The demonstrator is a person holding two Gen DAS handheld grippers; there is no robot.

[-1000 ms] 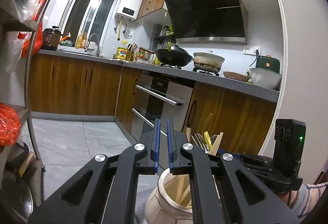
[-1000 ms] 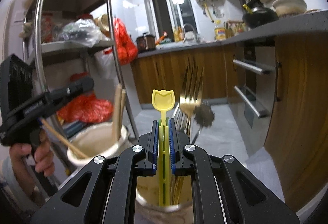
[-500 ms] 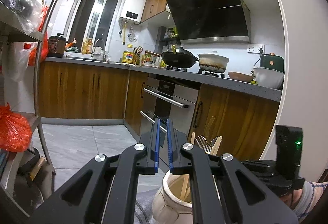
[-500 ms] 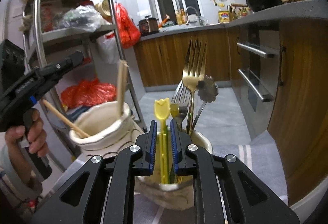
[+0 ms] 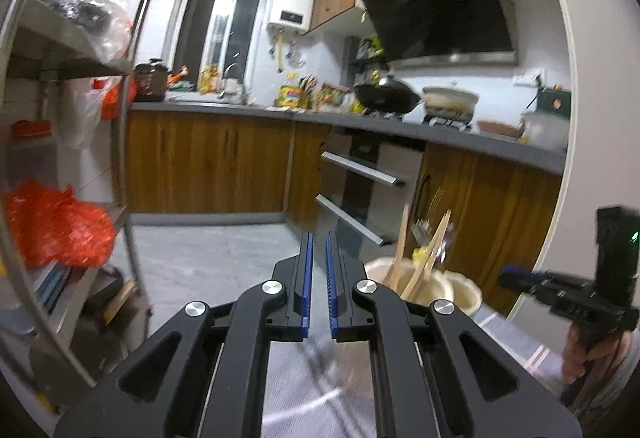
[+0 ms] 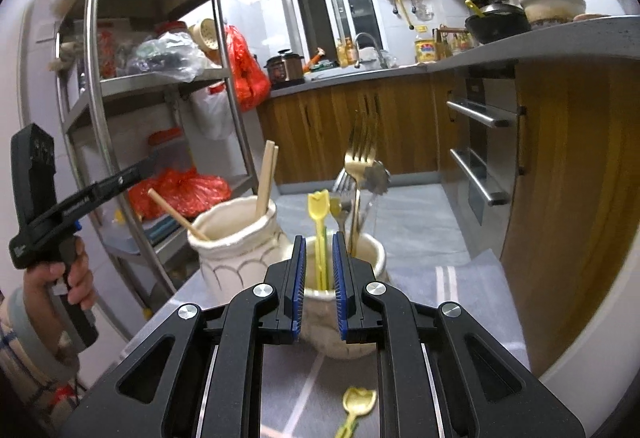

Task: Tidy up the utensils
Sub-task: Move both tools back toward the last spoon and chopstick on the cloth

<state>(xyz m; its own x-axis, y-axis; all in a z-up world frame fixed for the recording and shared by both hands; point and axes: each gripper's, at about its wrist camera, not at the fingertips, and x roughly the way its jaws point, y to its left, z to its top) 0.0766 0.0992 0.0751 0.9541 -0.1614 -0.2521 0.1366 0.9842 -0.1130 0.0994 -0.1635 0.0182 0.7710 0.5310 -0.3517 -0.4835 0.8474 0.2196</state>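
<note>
A grey tabletop (image 6: 460, 302) covered by a pale striped cloth (image 6: 448, 274) bears two cream ceramic holders standing side by side, the taller jar (image 6: 236, 250) touching the wider cup (image 6: 360, 334), with a yellow tulip-topped utensil (image 6: 356, 408) lying flat nearer the camera.

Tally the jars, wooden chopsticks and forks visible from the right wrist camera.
Jars: 2, the left jar and the right jar
Wooden chopsticks: 3, an upright pair and a slanted one, all in the left jar
Forks: 2, a gold fork and a silver fork, both in the right jar
Total: 7
</note>
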